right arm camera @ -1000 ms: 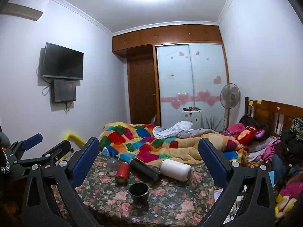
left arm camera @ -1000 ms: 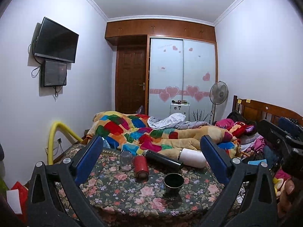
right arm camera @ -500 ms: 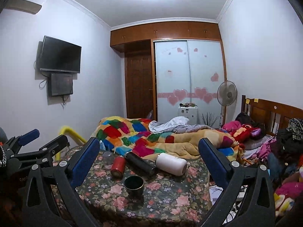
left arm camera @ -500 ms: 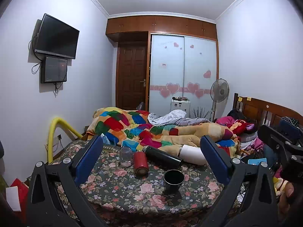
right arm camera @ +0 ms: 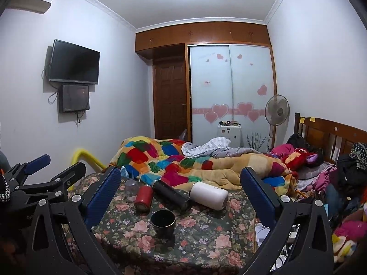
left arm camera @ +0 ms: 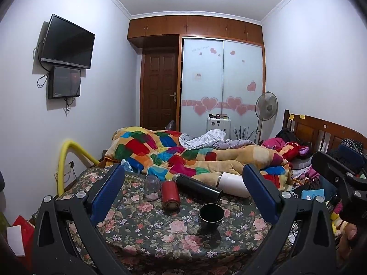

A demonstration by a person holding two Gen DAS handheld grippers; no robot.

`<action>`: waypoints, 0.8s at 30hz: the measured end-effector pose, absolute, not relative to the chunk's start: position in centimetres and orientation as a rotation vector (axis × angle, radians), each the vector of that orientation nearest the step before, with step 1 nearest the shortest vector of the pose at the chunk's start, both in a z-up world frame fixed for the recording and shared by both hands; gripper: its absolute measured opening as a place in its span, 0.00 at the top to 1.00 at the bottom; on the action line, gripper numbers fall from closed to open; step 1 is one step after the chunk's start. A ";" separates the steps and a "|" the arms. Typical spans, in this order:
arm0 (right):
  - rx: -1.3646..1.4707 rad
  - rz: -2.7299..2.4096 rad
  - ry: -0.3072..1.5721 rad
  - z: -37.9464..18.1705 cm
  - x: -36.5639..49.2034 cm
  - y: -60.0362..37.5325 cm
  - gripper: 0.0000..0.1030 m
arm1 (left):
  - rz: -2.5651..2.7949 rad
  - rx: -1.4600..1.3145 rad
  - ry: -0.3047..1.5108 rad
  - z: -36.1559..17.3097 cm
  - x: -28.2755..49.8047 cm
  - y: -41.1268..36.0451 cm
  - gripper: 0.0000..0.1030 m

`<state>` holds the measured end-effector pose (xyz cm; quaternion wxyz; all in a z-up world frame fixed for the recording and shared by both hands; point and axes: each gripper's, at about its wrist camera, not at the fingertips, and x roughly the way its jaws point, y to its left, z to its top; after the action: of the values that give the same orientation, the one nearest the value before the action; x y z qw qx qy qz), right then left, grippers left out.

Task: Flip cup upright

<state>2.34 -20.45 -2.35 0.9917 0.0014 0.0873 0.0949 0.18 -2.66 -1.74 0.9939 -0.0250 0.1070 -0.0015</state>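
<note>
On the floral-cloth table (left arm camera: 146, 231) a black cup (left arm camera: 211, 216) stands upright, mouth up; it also shows in the right wrist view (right arm camera: 163, 223). Behind it lie a red cup (left arm camera: 169, 194) on its side, a black flask (left arm camera: 198, 188) and a white flask (left arm camera: 231, 184) on their sides, and a clear glass (left arm camera: 151, 186) mouth down. My left gripper (left arm camera: 183, 197) is open and empty, held back from the table. My right gripper (right arm camera: 181, 199) is open and empty too. The left gripper shows at the left of the right wrist view (right arm camera: 43, 176).
A bed with a patchwork quilt (left arm camera: 183, 153) lies right behind the table. A yellow tube (left arm camera: 66, 158) arches at the left wall. Clothes and toys (right arm camera: 344, 183) pile up at the right. The table's near edge (right arm camera: 183, 261) is close below me.
Both grippers have tilted slightly up and drawn a little back; the table objects sit lower in both views. Nothing on the table moved.
</note>
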 end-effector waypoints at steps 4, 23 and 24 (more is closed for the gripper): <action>0.003 0.191 0.177 -2.3 2.4 -20.4 0.00 | -0.009 -0.051 0.215 -1.8 0.3 -2.7 0.00; 0.004 0.190 0.178 -2.6 2.4 -20.8 0.00 | -0.025 -0.041 0.203 -1.4 0.2 -2.8 0.00; 0.002 0.189 0.179 -2.5 2.5 -20.8 0.00 | -0.028 -0.041 0.203 -1.3 0.2 -2.8 0.00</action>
<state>2.52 -20.76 -2.54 0.9915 0.0011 0.0893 0.0941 0.19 -2.80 -1.33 0.9945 -0.0206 0.1013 -0.0140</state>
